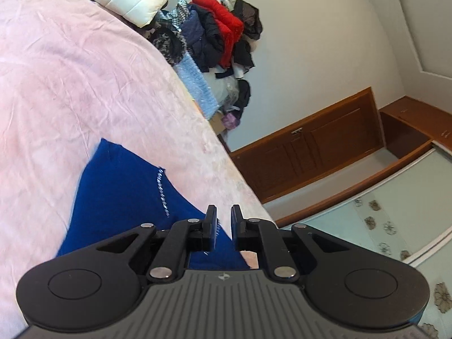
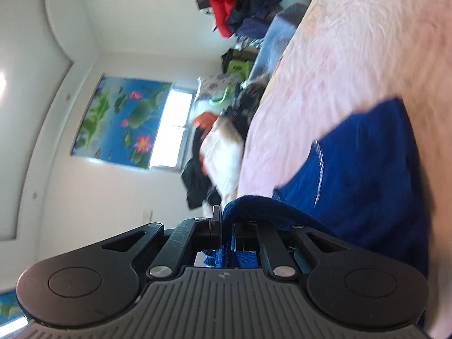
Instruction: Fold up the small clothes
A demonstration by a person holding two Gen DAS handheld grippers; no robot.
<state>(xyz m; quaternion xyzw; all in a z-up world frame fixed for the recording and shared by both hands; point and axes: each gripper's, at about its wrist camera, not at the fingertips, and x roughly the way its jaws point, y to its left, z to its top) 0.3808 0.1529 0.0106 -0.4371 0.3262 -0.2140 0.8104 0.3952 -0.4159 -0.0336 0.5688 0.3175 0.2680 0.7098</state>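
Right view's pretty blurry, but the right gripper [image 2: 226,220] has its jaws pinching the blue garment [image 2: 361,175]; left gripper [image 1: 224,220] looks nearly closed on its edge too. Garment's on the pink bed [image 1: 70,84], clothes pile [image 1: 214,36] behind.

Both the left gripper [image 1: 224,226] and the right gripper [image 2: 224,226] are black, with round silver pivot pins, triangular cut-outs, ribbed grey housings and circular side caps.

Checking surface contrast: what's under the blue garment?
A pink bedspread lies under the blue garment, showing all round its far end. The near end is lifted, pinched in the right gripper; what is beneath it is hidden.
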